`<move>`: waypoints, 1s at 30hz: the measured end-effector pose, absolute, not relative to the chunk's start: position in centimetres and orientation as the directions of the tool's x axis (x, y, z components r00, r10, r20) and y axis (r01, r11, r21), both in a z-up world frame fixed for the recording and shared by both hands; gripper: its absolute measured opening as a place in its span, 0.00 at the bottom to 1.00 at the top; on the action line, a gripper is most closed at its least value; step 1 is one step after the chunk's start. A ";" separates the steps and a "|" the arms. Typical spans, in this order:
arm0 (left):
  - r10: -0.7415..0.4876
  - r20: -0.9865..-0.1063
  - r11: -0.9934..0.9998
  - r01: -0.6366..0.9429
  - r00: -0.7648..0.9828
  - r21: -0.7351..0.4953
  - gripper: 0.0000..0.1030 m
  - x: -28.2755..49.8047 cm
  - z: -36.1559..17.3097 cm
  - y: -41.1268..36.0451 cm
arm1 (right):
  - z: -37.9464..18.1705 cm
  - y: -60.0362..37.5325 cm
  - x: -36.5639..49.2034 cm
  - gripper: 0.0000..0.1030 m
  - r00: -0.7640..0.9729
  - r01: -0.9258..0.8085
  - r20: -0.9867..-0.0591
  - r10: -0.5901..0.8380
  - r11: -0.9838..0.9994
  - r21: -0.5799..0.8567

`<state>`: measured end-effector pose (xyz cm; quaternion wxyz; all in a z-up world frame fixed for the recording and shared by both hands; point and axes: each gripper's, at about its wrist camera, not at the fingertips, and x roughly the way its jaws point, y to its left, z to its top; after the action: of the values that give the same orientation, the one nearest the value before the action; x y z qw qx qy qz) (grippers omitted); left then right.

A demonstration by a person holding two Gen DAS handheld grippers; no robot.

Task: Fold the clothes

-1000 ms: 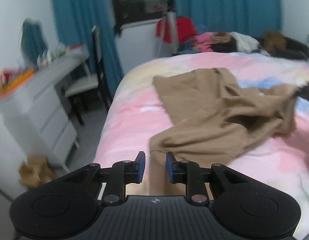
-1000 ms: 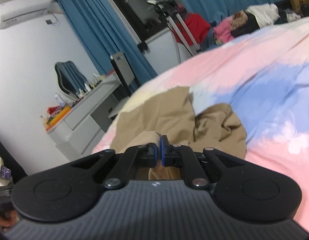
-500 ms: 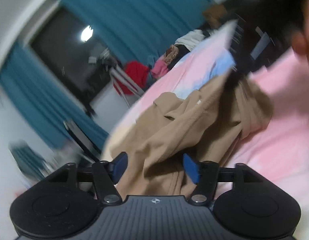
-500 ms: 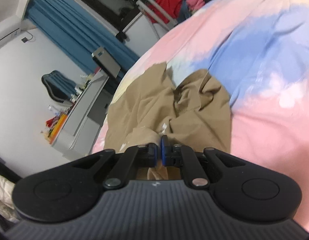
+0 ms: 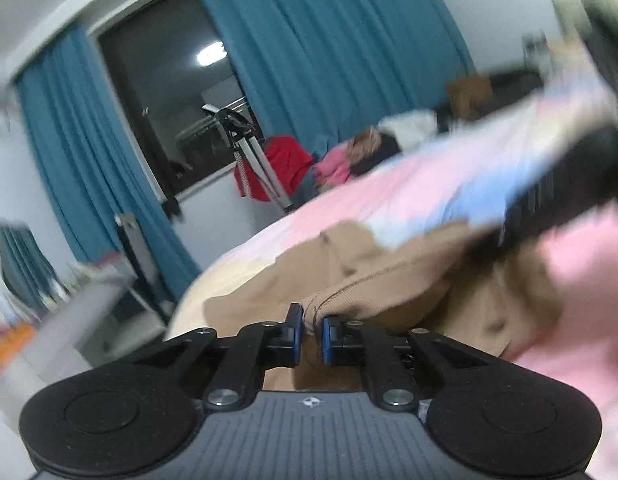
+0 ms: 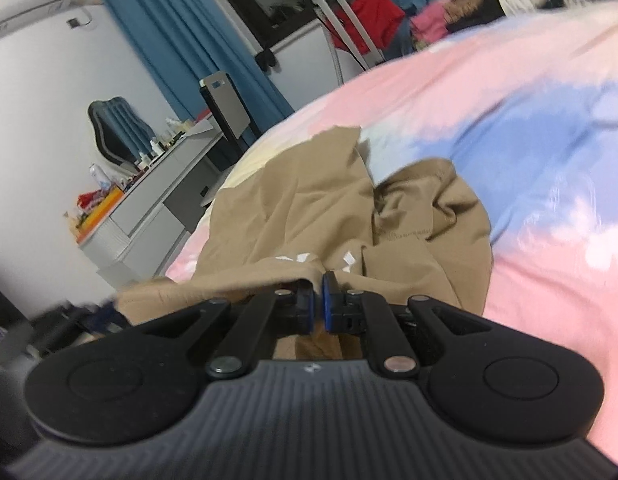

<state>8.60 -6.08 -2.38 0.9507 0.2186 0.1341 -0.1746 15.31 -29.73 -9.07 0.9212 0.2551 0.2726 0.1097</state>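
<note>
Both hand-held grippers pinched the tan garment: my left hand-held gripper was just closing on a hem at lower centre, my right hand-held gripper stayed clamped, so I judged lifting could begin.

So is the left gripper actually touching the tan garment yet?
Touching. The left wrist view shows the left gripper closing its jaws on a hem fold of the tan garment, cloth between the blue pads.

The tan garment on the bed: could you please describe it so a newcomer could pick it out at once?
Start at the bed with the pink and blue cover. The tan garment lies crumpled on its near side, towards the grey desk. It is the only plain brown cloth there; the other clothes are heaped at the far end.
</note>
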 end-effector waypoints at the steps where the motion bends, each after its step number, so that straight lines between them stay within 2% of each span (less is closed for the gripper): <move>1: -0.324 -0.333 0.853 0.426 0.885 0.303 0.10 8.0 -1.1 -5.1 | -8.8 -29.6 15.1 0.08 0.830 -0.077 -0.439 0.344 0.851 0.520; 3: -0.429 -0.327 0.847 0.501 0.842 0.178 0.10 6.7 1.2 -3.1 | -8.3 -29.3 14.7 0.10 0.835 -0.104 -0.425 0.348 0.860 0.500; 5: -0.529 -0.333 0.825 0.565 0.781 0.016 0.10 5.4 2.9 -0.8 | -7.8 -29.0 14.3 0.15 0.832 -0.137 -0.418 0.364 0.866 0.481; 7: -0.615 -0.342 0.781 0.610 0.711 -0.134 0.10 4.9 3.6 1.3 | -7.2 -28.8 13.6 0.24 0.822 -0.177 -0.416 0.389 0.869 0.463; 9: -0.698 -0.339 0.715 0.638 0.631 -0.286 0.10 4.9 3.9 3.3 | -6.6 -28.6 12.9 0.27 0.808 -0.216 -0.418 0.415 0.869 0.446; 11: -0.763 -0.324 0.645 0.618 0.560 -0.451 0.10 5.6 3.4 5.3 | -6.2 -28.5 12.1 0.31 0.793 -0.241 -0.432 0.429 0.873 0.425; 13: -0.799 -0.301 0.584 0.550 0.521 -0.597 0.10 6.9 2.4 7.1 | -5.9 -28.5 11.4 0.40 0.784 -0.253 -0.449 0.430 0.880 0.401; 15: -0.812 -0.282 0.537 0.467 0.511 -0.702 0.10 8.8 1.3 8.6 | -5.6 -28.3 10.7 0.46 0.777 -0.272 -0.454 0.435 0.884 0.381; 19: -0.784 -0.306 0.536 0.341 0.540 -0.772 0.10 11.6 -0.8 9.8 | -4.8 -27.9 9.2 0.48 0.793 -0.292 -0.436 0.425 0.894 0.339; 23: -0.734 -0.339 0.578 0.277 0.589 -0.768 0.10 14.0 -1.7 9.3 | -3.9 -27.6 7.2 0.50 0.867 -0.277 -0.317 0.385 0.901 0.334; 26: -0.701 -0.357 0.601 0.242 0.618 -0.762 0.10 15.4 -2.1 8.8 | -4.1 -26.2 6.5 0.46 0.856 -0.349 -0.261 0.446 0.872 0.344; 28: -0.685 -0.372 0.621 0.235 0.627 -0.748 0.10 15.8 -2.1 8.5 | -4.7 -24.2 6.6 0.35 0.818 -0.407 -0.298 0.492 0.861 0.304; 30: -0.664 -0.391 0.650 0.235 0.637 -0.723 0.10 15.5 -1.9 8.4 | -5.8 -22.5 7.1 0.31 0.805 -0.406 -0.362 0.470 0.881 0.242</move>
<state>15.54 8.40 -1.91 0.8452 -0.3228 0.3327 -0.2659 7.12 -22.49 -5.76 0.9469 0.0763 0.2098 0.2314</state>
